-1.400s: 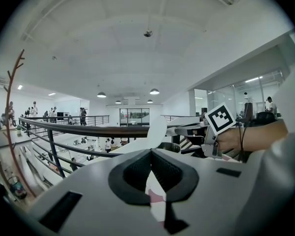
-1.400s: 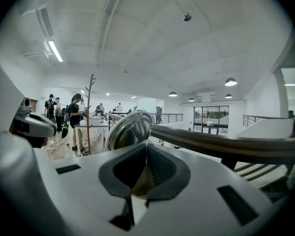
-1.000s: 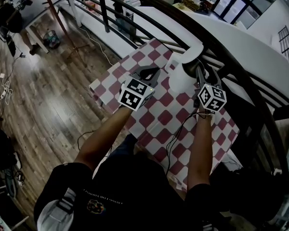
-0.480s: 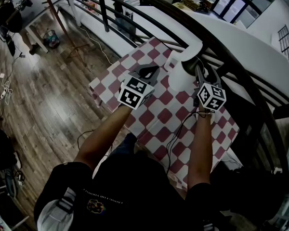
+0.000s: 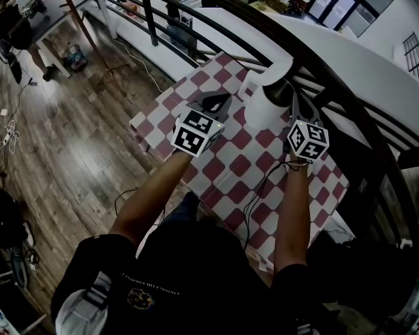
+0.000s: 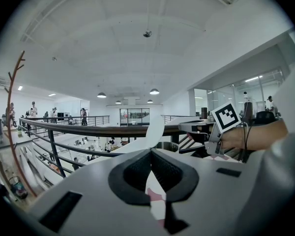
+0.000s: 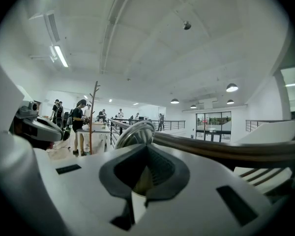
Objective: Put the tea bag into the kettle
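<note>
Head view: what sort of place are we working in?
Probably an upper gallery in a big open workshop or office. A railing runs along its edge, people stand on what looks like a lower floor beyond, and the checked table stands beside the railing.

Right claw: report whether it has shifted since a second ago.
No. The right claw sits over the same squares of the checkered cloth, beside the kettle; its jaws have just closed, with nothing clearly between them.
</note>
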`<state>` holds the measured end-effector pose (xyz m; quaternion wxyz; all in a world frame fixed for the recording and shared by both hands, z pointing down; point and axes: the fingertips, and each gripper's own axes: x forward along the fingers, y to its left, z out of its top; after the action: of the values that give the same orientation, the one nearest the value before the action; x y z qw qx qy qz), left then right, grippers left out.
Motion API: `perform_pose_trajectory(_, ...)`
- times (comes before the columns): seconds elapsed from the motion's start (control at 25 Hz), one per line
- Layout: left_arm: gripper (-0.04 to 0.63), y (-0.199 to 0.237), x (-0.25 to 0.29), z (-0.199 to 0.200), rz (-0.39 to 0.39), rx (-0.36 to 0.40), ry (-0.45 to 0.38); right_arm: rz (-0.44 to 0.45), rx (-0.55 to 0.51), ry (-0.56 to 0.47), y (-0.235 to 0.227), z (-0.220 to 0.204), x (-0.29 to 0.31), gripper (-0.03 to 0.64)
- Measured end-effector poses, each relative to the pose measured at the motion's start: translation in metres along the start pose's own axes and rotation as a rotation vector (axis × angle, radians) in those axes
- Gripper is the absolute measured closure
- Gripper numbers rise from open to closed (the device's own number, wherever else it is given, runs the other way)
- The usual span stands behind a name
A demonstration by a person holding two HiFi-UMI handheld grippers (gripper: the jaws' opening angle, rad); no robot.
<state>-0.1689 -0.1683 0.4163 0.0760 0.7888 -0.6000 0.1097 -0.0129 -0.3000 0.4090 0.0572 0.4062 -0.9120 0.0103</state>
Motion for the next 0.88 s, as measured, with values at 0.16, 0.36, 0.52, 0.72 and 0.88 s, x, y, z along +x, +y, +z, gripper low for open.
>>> perform_pose_trajectory(0.16, 0.592, -0.002, -0.001, -0.001, -0.003, -0.002, 0.002, 0.021, -0.037, -0.018, 0.011, 0.006, -0.004, 0.604)
perform_pose_trajectory(0.36, 0.592, -0.004, 0.001, 0.003, -0.006, 0.001, -0.004, 0.043, -0.058, -0.035, 0.018, 0.018, -0.003, 0.604)
perform_pose_trajectory(0.52, 0.592, -0.004, 0.003, 0.007, -0.003, 0.002, -0.008, 0.060, -0.065, -0.053, 0.023, 0.030, 0.000, 0.603)
perform_pose_trajectory(0.72, 0.592, -0.005, 0.015, 0.015, -0.010, 0.012, -0.016, 0.081, -0.067, -0.077, 0.031, 0.045, 0.010, 0.604)
perform_pose_trajectory(0.88, 0.592, -0.007, 0.025, 0.023, -0.017, 0.020, -0.022, 0.109, -0.077, -0.090, 0.043, 0.054, 0.019, 0.604)
